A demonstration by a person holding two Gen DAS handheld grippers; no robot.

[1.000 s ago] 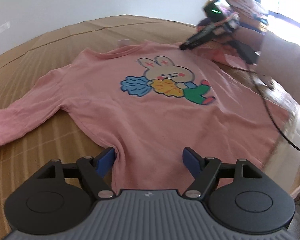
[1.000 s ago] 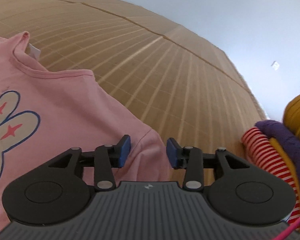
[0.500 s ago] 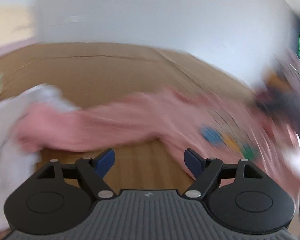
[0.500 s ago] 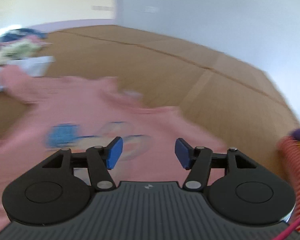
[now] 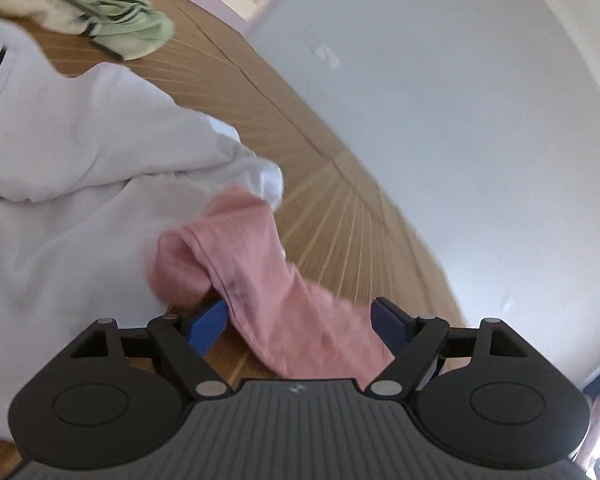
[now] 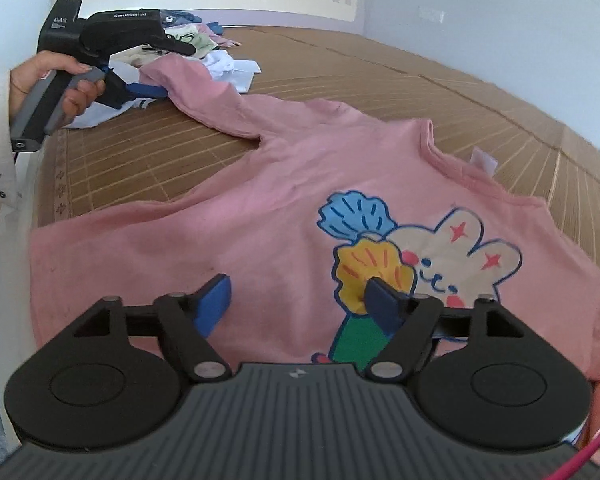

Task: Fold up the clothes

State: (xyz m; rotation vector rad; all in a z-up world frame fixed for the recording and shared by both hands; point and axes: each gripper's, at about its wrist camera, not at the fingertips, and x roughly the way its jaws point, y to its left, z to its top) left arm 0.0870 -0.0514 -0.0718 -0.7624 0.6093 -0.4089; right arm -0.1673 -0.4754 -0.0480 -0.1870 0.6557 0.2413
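Bamboo mat [image 6: 148, 152] bare beyond pink shirt [image 6: 260, 208], left gripper [image 5: 300, 320] gaping around sleeve end [image 5: 240, 248], right gripper [image 6: 296, 296] wide, empty.

pink shirt [image 6: 260, 208], bunny print [image 6: 420, 264], tan mat [image 6: 140, 152]

One pink shirt [image 6: 284, 208], two tools [image 5: 300, 320] [image 6: 296, 296].
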